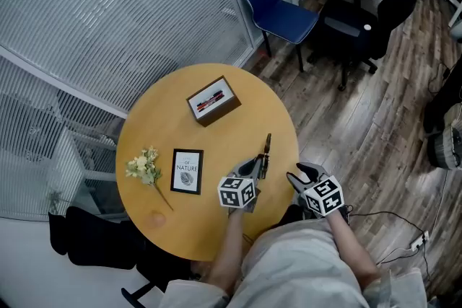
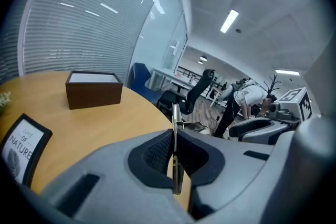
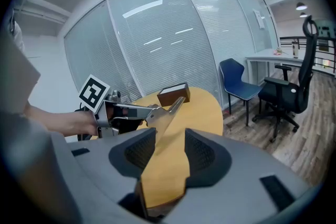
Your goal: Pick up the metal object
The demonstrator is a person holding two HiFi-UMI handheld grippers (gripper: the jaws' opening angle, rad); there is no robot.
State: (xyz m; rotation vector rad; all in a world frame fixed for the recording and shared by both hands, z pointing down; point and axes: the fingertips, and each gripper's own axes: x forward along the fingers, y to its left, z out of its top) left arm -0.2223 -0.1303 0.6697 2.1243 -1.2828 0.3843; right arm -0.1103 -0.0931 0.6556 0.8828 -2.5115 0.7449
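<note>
Metal object (image 2: 175,113) is pinched edge-on between the pads of my left claw (image 1: 257,168), which is closed hard on it. Its free end juts out ahead of the jaws toward the brown box (image 1: 213,101). My right claw (image 1: 302,175) hangs just to the right of the left one, its jaws apart with only the round wooden table (image 1: 159,119) showing through the gap.

The risk I see is the hold itself. The pads bite a thin strip near one end, so most of its length is unsupported ahead of them. A quick swing or a knock of the tip on the wood could pivot it in the pads or pull it free.

The left gripper view gives me only a sliver of metal, with no sense of its shape. The right gripper view shows its flat side, angled up and forward from the left claw, apparently clear of the table. Only the head view shows the framed card (image 1: 187,171) and flower sprig (image 1: 144,168), well to the left of the left claw.
</note>
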